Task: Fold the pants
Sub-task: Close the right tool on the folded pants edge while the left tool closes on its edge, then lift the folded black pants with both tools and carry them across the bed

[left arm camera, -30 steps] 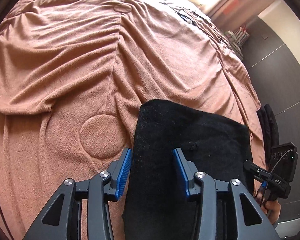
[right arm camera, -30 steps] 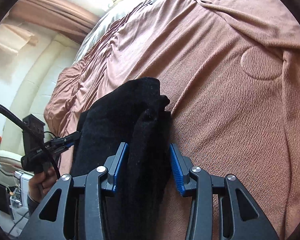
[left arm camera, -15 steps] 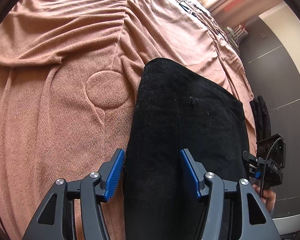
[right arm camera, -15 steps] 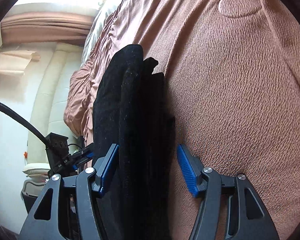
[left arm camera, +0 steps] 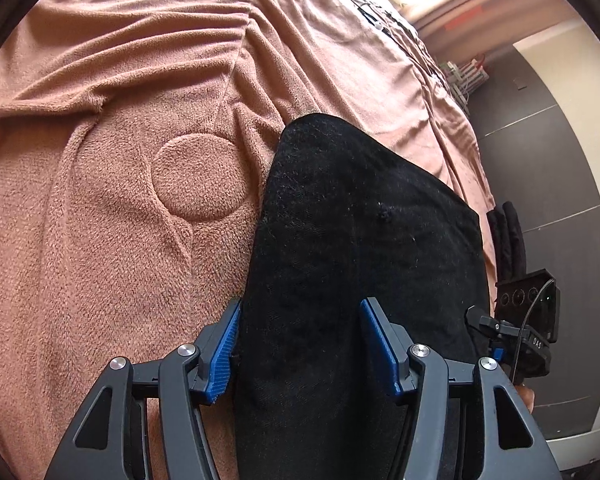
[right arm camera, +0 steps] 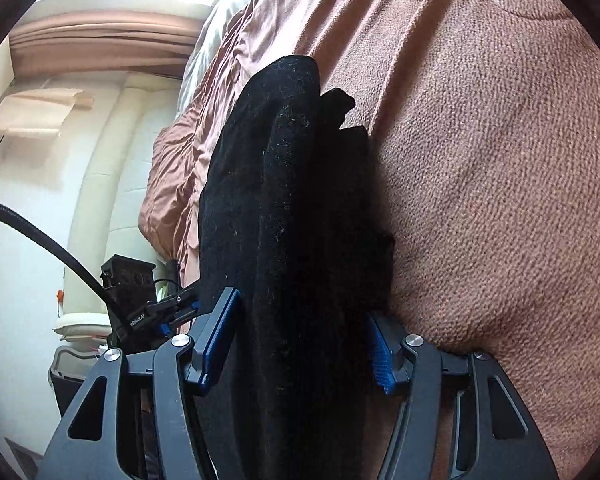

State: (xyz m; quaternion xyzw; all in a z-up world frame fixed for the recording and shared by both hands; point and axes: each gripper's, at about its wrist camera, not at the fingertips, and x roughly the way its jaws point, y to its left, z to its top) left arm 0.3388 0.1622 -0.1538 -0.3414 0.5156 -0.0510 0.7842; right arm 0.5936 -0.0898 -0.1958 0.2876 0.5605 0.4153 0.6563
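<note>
**Spotter:** Where do you have the pants right now?

**Operator:** The pants lie as a thick black folded bundle on the brown blanket, near the side of the bed where the blanket drops away. Both tools straddle the near end. My left gripper has just been opening. It stands spread with the bundle between its jaws, and one blue pad sits clear over the cloth rather than biting it.

**Spotter:** And the right?

**Operator:** My right gripper has just been closing a little. The bundle fills the whole gap from pad to pad, so I cannot tell whether it is pinching or only cradling.

**Spotter:** What worries you from here?

**Operator:** Mostly the pull-out. If either pad still rubs the cloth as I back away, I think it drags the top layer with it and the fold peels open. From the right wrist view the layers already look staggered, with a ragged end poking out beside the rounded fold. A small tug could widen that mismatch.

**Spotter:** Anything else?

**Operator:** The blanket is plush and loose. The lower right finger is pressed down into it, and I judge it could snag the pile and shift the whole bundle. With the bed edge near, a sideways drag might also tip the heavy end over.
</note>
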